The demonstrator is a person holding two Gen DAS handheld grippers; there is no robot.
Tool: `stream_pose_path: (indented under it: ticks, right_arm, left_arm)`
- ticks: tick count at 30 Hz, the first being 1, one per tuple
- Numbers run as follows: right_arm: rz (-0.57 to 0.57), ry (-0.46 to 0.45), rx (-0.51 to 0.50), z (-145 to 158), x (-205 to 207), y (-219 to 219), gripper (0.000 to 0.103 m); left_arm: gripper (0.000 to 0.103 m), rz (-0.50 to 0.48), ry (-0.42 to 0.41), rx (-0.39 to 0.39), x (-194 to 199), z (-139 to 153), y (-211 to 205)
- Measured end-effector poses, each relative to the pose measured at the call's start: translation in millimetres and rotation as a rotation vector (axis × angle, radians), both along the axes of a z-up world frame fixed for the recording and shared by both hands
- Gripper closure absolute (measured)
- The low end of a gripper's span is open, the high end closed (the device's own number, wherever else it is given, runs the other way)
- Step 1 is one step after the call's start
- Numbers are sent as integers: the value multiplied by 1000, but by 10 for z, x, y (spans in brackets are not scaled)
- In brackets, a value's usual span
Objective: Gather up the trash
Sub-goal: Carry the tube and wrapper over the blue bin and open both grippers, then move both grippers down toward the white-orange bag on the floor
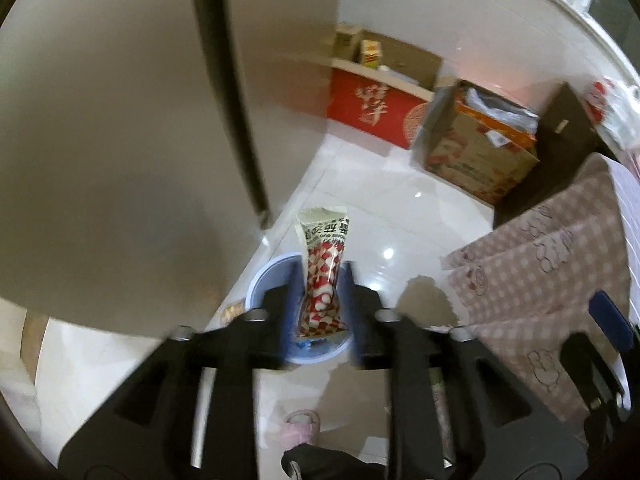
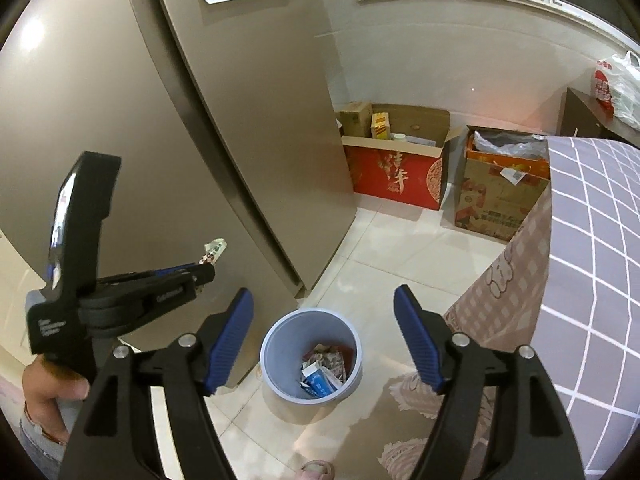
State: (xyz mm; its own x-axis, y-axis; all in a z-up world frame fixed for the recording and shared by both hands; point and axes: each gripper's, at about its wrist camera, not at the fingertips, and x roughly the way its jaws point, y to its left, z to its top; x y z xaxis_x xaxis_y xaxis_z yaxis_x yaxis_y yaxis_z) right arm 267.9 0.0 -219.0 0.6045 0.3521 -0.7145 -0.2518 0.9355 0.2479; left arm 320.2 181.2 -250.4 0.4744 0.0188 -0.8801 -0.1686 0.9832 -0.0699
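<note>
My left gripper is shut on a red-and-white sauce packet, which stands upright between the pads, above the light blue trash bin on the floor. In the right wrist view the left gripper shows at the left with the packet sticking out of its tips, in front of the fridge. My right gripper is open and empty, high above the bin, which holds several wrappers.
A tall grey fridge stands at the left. A red carton and a brown carton stand by the far wall. A table with a checked cloth is at the right. A pink slipper is on the tiled floor.
</note>
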Motion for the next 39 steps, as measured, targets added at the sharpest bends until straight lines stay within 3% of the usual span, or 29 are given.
stream_pose_path:
  ticks: [1, 6, 19, 31, 39]
  right_arm:
    - [1, 1, -2, -2, -8, 1, 30]
    - [6, 10, -4, -14, -3, 39, 30]
    - [32, -25, 8, 255, -273, 107, 29]
    - [43, -138, -5, 738, -795, -97, 27]
    - [29, -224, -34, 1068, -1187, -285, 23]
  left_arm:
    - [19, 5, -1, -7, -12, 4, 11]
    - [19, -8, -43, 43, -177, 111, -5]
    - [19, 22, -134, 14, -646, 576, 95]
    - [19, -8, -269, 47, -1250, 1204, -135]
    - [17, -38, -334, 45, -1621, 1460, -329]
